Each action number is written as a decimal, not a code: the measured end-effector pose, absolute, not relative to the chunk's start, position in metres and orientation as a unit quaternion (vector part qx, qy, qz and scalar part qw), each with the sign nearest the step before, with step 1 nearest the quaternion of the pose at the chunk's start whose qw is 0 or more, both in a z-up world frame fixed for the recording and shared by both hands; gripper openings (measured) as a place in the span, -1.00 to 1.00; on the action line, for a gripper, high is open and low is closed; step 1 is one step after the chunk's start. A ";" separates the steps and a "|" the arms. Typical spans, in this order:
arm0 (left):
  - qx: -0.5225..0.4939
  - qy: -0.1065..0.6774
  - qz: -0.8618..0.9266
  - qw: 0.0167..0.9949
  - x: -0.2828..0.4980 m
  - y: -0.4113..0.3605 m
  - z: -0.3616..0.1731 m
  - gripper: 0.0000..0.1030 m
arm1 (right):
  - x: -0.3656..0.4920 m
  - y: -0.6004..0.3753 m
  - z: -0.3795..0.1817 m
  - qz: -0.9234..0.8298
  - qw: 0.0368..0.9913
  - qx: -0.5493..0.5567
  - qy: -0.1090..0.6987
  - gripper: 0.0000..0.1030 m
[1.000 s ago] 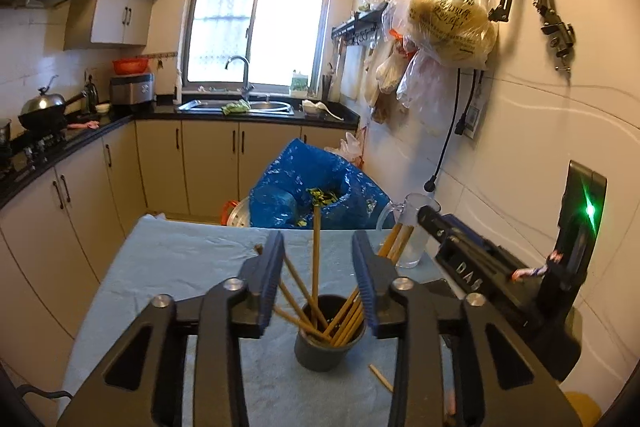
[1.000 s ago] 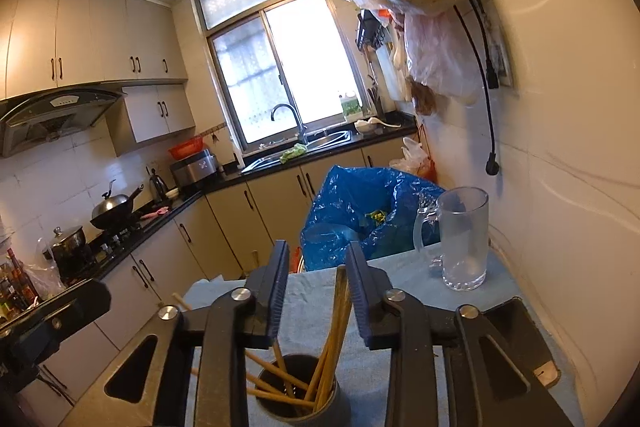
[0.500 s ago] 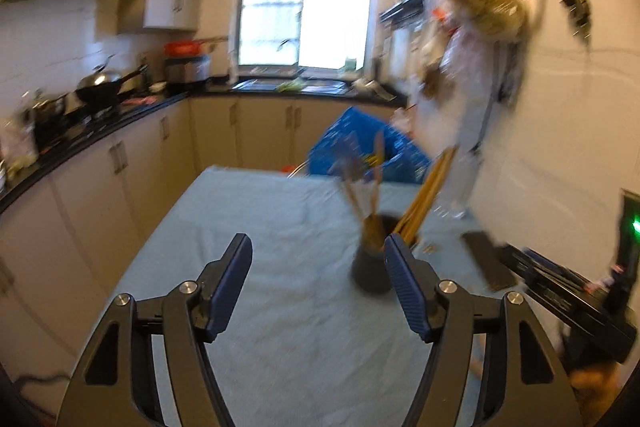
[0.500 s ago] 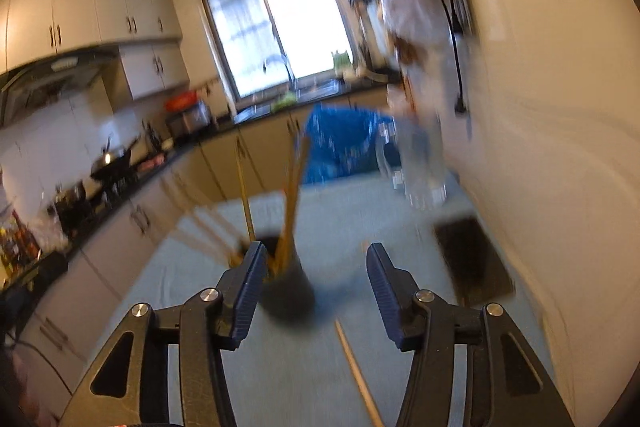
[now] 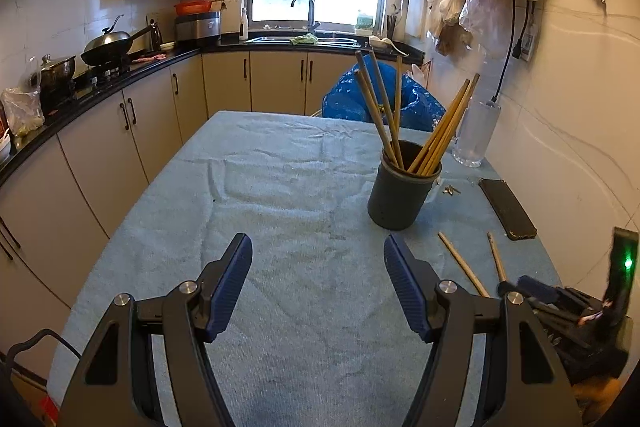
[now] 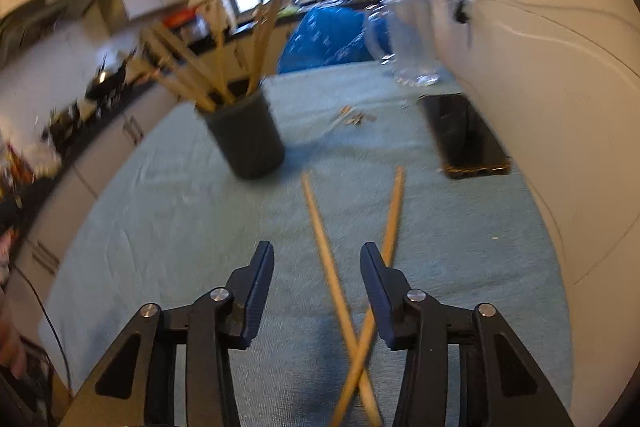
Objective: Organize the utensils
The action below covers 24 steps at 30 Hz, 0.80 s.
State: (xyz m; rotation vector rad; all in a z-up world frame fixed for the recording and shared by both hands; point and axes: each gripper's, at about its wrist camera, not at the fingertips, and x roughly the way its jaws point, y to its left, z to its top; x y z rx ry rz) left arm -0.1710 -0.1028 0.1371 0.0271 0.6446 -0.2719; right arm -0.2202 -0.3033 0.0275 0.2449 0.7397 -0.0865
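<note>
A dark cup (image 5: 404,195) holding several wooden chopsticks (image 5: 436,143) stands on the blue-grey cloth (image 5: 280,195). Two loose chopsticks (image 5: 460,261) lie on the cloth to the cup's right. My left gripper (image 5: 317,243) hangs open over bare cloth, short of the cup and to its left, with nothing between its fingers. In the right wrist view the cup (image 6: 248,135) is ahead on the left. My right gripper (image 6: 317,249) is low over the two crossed loose chopsticks. One chopstick (image 6: 320,223) runs between its closing jaws, and the pads are clear of it. The other chopstick (image 6: 394,211) passes under the right finger.
A black phone (image 6: 464,135) lies by the wall on the right. A clear glass mug (image 5: 476,135) stands behind it. Small bits (image 5: 450,190) lie by the cup. A blue bag (image 5: 380,103) sits past the table's far end. Counters run along the left.
Both grippers have dropped and drawn back from over the cup, and their jaws stand wider. The right one now hangs over the two loose chopsticks.
</note>
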 end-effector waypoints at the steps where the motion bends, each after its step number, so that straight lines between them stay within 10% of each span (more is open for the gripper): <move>1: 0.014 0.320 -0.132 0.938 -0.170 -0.103 0.135 0.31 | -0.214 -0.298 0.023 -0.039 0.922 0.105 0.370 -0.10; 6: 0.010 0.337 -0.126 0.933 -0.166 -0.096 0.127 0.31 | -0.193 -0.289 -0.001 -0.070 0.902 0.060 0.422 -0.10; 13: -0.012 0.357 -0.121 0.926 -0.155 -0.087 0.116 0.31 | -0.194 -0.280 -0.014 -0.084 0.883 0.076 0.455 -0.77; 24: -0.003 0.393 -0.122 0.912 -0.146 -0.084 0.093 0.31 | -0.200 -0.255 -0.006 0.068 0.859 0.221 0.457 -0.46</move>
